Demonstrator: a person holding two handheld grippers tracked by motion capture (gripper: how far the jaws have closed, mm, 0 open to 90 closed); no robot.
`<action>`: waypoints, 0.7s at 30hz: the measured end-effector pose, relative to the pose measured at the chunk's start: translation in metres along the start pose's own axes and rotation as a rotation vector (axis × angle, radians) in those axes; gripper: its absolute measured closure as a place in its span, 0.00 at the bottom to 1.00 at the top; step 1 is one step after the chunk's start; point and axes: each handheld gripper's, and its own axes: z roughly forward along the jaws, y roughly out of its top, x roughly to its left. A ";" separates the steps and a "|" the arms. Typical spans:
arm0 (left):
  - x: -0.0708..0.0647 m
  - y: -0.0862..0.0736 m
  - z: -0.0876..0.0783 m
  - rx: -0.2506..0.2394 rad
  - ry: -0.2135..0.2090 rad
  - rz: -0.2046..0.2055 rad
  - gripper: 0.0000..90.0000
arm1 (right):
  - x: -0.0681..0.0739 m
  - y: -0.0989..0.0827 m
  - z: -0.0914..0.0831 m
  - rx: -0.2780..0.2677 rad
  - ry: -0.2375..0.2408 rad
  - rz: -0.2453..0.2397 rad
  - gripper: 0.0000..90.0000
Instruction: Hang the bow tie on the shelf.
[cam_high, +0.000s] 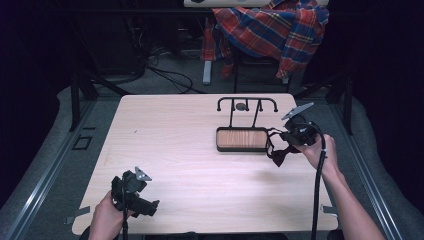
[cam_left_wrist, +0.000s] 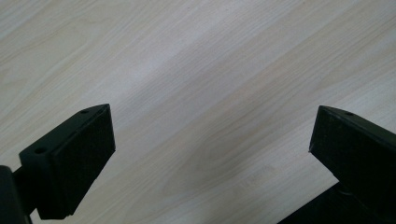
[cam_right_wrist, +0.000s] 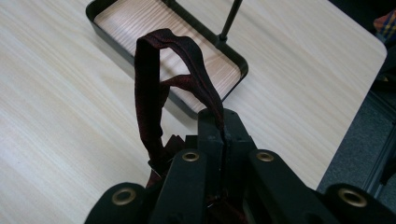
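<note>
1. Grippers sit at opposite sides of the pale wooden table (cam_high: 190, 150): the left gripper (cam_high: 131, 195) is low near the front-left edge, held in the person's left hand (cam_high: 107, 217), and the right gripper (cam_high: 295, 134) is at the right side, held in the right hand (cam_high: 320, 150).
2. In the left gripper view, its two black jaws stand wide apart with nothing between them, and bare wood grain lies beyond.
3. In the right gripper view, the jaws are pressed together on a dark red strap (cam_right_wrist: 154, 93), which loops up above the jaw tips and hangs down at the left.
4. In the high view, the same strap (cam_high: 276, 150) dangles from the right gripper just off the right end of the tray.
5. A black-rimmed tray (cam_high: 242, 139) with a wood-grain floor lies right of the table's middle, and a black metal rack (cam_high: 247, 105) rises from its far edge.
6. A small dark round object (cam_high: 241, 106) lies on the table behind the rack; I cannot tell what it is.
7. A red, blue and yellow plaid cloth (cam_high: 275, 27) is draped over a chair beyond the table.
8. No brand, label or writing can be read anywhere.
</note>
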 end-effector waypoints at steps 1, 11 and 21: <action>0.000 0.000 0.000 0.000 0.000 0.000 0.00 | -0.001 0.001 -0.001 -0.001 -0.002 0.001 0.99; 0.000 0.000 0.000 0.008 0.000 0.003 0.00 | -0.014 0.008 -0.012 -0.059 -0.024 0.045 0.99; -0.001 0.001 0.002 0.015 0.013 0.000 0.02 | -0.022 0.020 -0.009 -0.083 -0.033 0.057 0.99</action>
